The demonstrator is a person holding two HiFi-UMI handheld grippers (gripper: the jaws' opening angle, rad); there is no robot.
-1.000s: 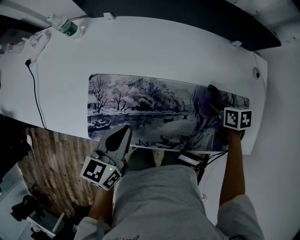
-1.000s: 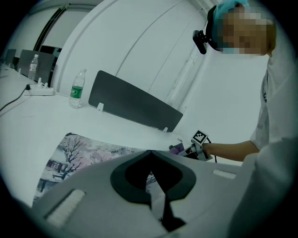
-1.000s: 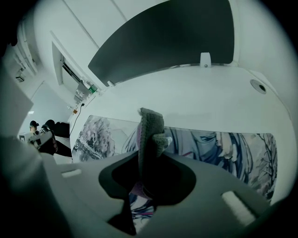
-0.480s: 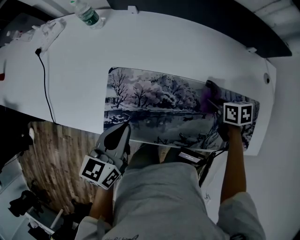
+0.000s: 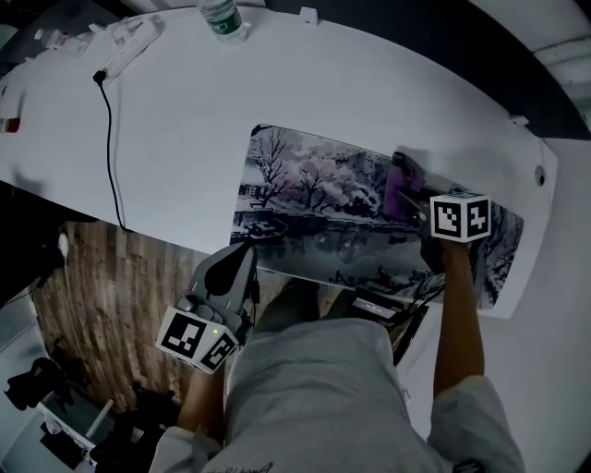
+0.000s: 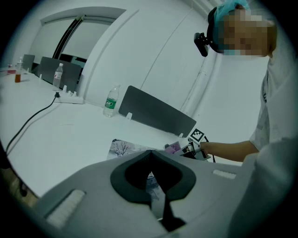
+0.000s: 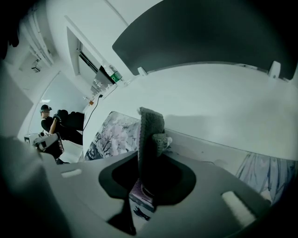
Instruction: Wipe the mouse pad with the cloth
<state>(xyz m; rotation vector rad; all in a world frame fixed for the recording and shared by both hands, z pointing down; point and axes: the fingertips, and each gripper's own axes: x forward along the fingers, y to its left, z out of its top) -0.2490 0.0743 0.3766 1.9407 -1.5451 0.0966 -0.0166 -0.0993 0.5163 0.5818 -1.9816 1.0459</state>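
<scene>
Cloth point(image 7: 150, 135) is judged soft, light, limp | it is clamped at a bunched fold by right gripper point(image 5: 413, 205), on mouse pad point(image 5: 314, 199) right of centre | pad is judged thin, slide-prone | left gripper point(image 5: 242, 261) is held with jaws together, empty, at pad's near edge

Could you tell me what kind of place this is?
Probably an office or meeting room: a long white table, a dark divider panel along its far edge, and a power strip beside a water bottle.
</scene>
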